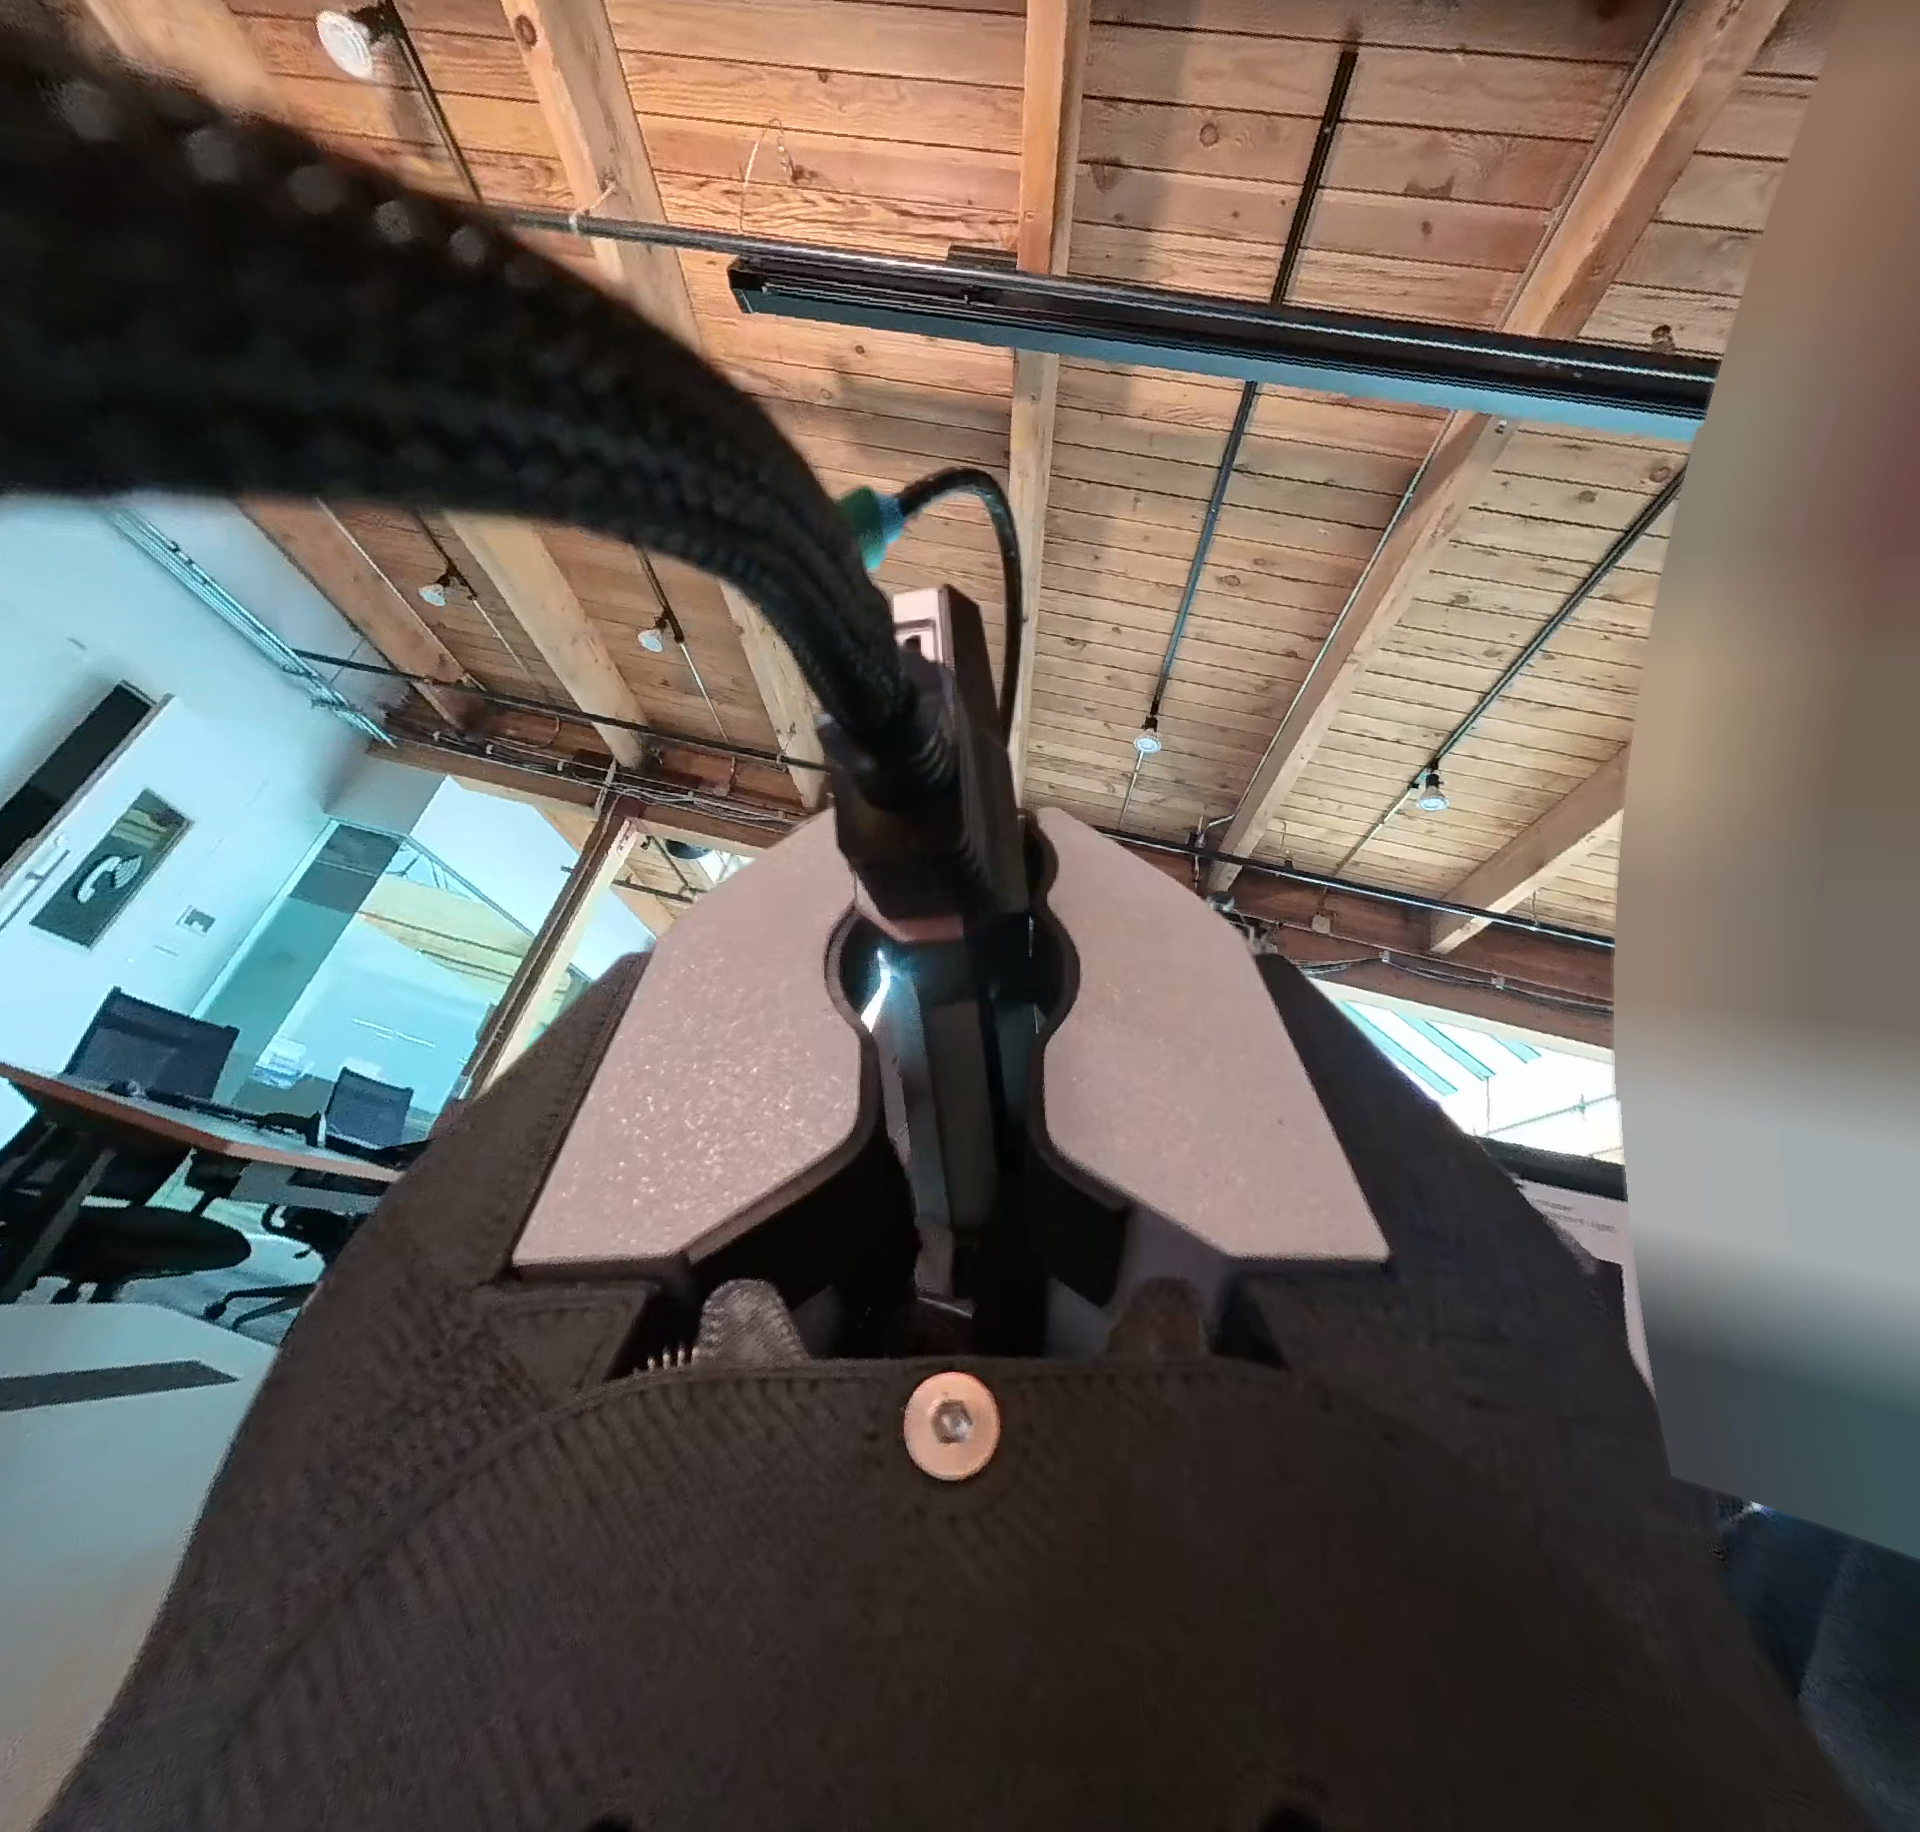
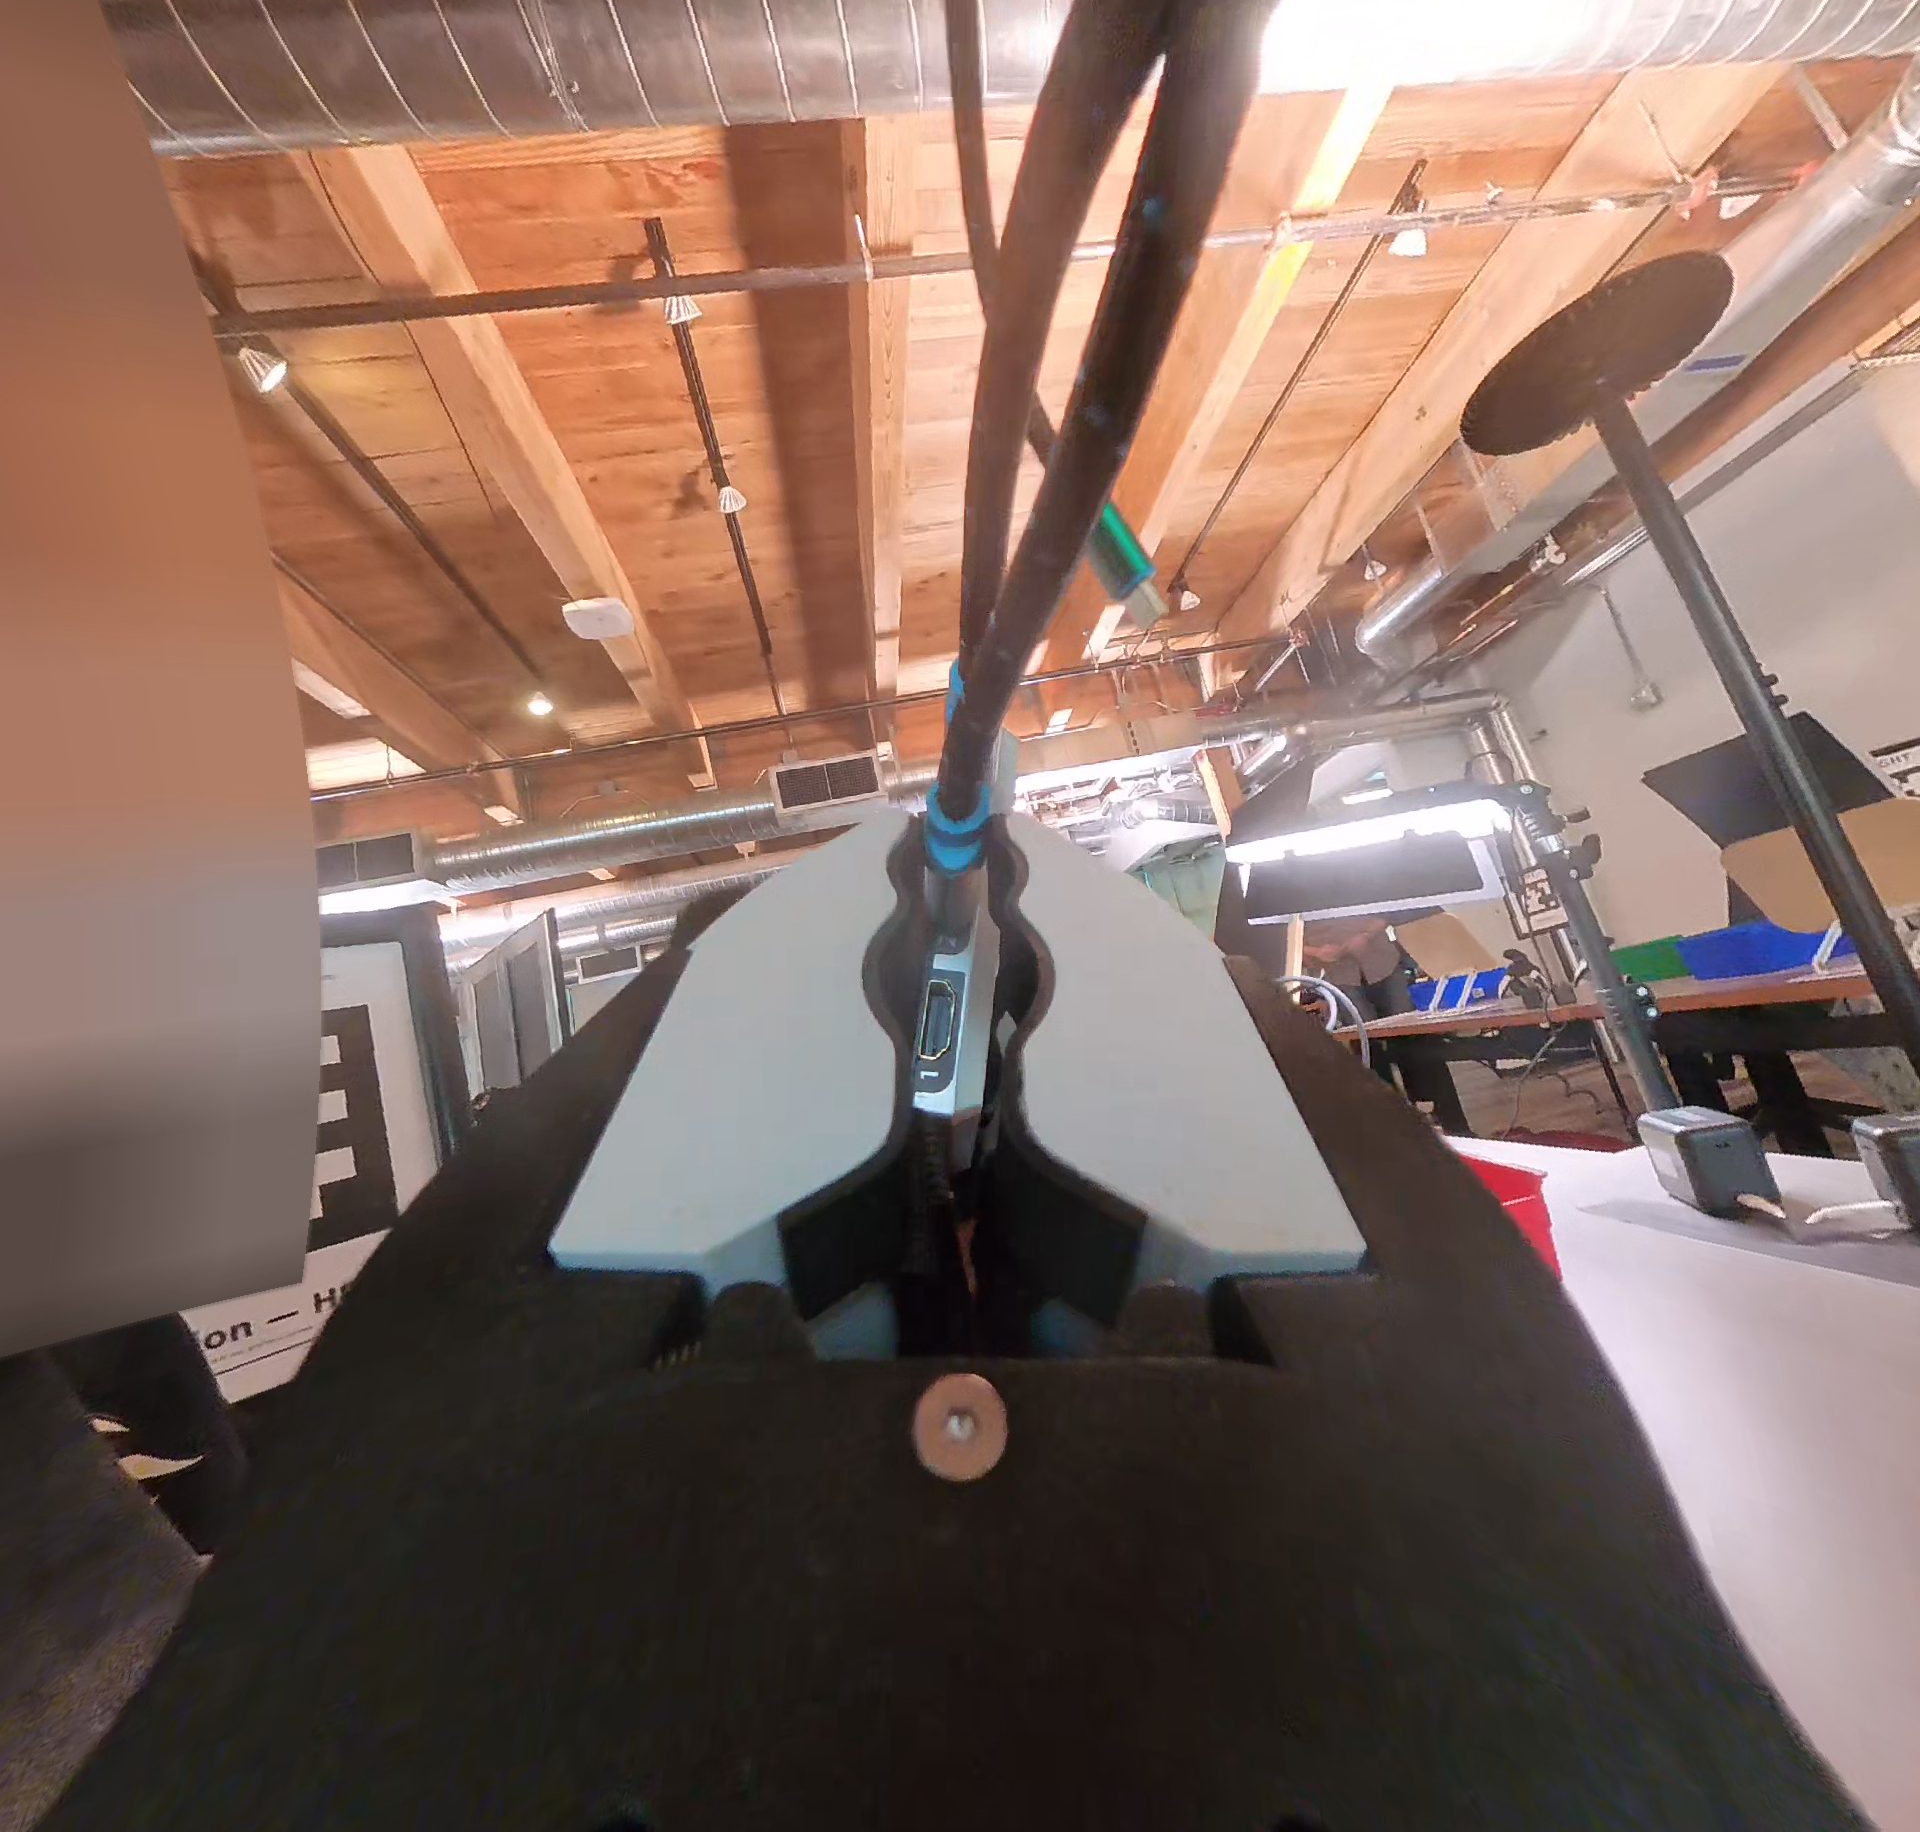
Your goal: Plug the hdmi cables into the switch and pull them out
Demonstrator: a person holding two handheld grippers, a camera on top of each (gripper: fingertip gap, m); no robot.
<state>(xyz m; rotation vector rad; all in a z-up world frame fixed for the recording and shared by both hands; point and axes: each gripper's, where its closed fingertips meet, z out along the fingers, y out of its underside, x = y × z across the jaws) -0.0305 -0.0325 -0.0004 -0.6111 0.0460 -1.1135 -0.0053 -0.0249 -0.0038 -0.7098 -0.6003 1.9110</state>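
Both grippers were tipped up toward the wooden ceiling (image 1: 1195,120). The left gripper (image 1: 951,935) had its jaws pinching the switch (image 1: 961,1044) edge-on, with a thick braided cable (image 1: 520,411) plugged into its far end and curving off to the left. A thinner black cord (image 1: 987,515) with a green collar looped just behind it. The right gripper (image 2: 951,941) had its jaws clamped on the same kind of grey box (image 2: 940,1034), one open port facing the camera, blue-ringed cables (image 2: 1039,432) rising from its far end. A white bench (image 2: 1714,1419) sat off to the right.
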